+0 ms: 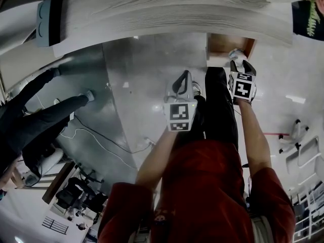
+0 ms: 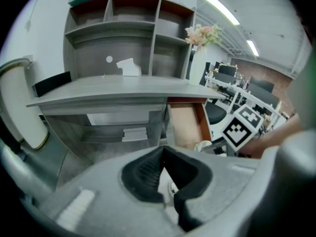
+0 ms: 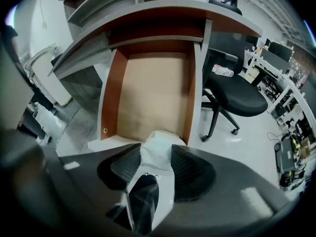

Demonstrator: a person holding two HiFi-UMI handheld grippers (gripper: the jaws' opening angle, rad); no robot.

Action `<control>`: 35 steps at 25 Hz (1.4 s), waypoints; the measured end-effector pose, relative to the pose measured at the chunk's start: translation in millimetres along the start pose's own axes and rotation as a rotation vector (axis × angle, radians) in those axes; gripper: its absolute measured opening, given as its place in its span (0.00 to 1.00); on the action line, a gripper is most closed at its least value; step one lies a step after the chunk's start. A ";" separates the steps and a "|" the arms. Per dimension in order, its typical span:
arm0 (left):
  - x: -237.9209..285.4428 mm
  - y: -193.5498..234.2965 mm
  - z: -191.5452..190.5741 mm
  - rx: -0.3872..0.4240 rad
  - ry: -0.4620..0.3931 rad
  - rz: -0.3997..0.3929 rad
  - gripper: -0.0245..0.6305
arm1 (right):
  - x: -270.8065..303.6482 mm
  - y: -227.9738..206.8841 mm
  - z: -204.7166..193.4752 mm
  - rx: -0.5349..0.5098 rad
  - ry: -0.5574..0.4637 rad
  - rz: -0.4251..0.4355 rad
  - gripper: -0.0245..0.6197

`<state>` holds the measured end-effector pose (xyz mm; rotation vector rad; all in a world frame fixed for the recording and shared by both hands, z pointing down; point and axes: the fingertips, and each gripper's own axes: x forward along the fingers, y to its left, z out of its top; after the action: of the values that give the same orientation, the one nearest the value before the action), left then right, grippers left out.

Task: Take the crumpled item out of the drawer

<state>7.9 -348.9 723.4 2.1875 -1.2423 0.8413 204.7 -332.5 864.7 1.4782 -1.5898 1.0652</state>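
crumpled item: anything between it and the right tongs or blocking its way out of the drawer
Nothing visible does. The crumpled item sits between the pads of the right tongs at the front edge of the open drawer, clear of the desktop.

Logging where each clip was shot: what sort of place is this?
Probably an open-plan office or lab: a desk with a shelf hutch, a black swivel chair beside the open drawer, and rows of workstations under ceiling strip lights.
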 end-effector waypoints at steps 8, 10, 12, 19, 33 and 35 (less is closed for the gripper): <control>-5.1 -2.2 2.7 -0.007 -0.016 0.003 0.04 | -6.6 3.3 1.6 0.011 -0.009 0.022 0.17; -9.0 -2.6 4.0 -0.008 -0.022 0.006 0.04 | -10.8 5.0 0.9 0.009 -0.010 0.029 0.15; -14.7 -2.3 5.3 -0.009 -0.027 0.009 0.04 | -17.1 7.6 0.4 0.009 -0.013 0.034 0.15; -42.7 -1.4 10.0 -0.015 -0.063 0.022 0.04 | -47.1 17.2 -1.5 0.006 -0.043 0.042 0.15; -118.3 2.0 14.5 -0.032 -0.168 0.038 0.04 | -137.6 54.1 2.1 -0.049 -0.158 0.053 0.15; -134.7 5.9 12.7 -0.033 -0.184 0.045 0.04 | -154.4 62.8 3.3 -0.062 -0.187 0.054 0.15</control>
<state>-47.3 -282.3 619.3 2.2587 -1.3865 0.6428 157.1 -271.5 717.0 1.5377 -1.7849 0.9207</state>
